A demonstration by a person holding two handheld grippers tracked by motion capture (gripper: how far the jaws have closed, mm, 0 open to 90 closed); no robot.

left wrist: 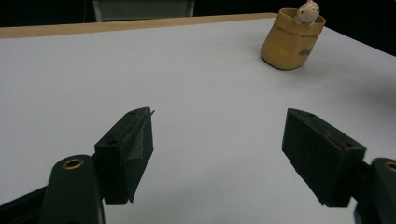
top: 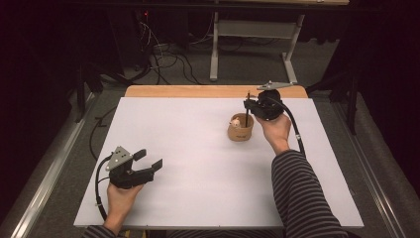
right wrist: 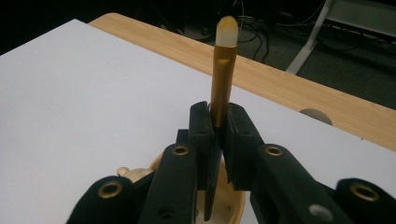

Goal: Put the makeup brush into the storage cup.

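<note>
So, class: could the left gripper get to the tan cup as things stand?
Probably yes. The left gripper is open, with bare table between it and the cup. But the right gripper holds a brush right above the cup, crowding it.

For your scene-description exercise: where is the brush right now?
The brush stands upright, clamped in the right gripper directly above the tan cup, right of centre toward the table's far edge in the high view.
</note>
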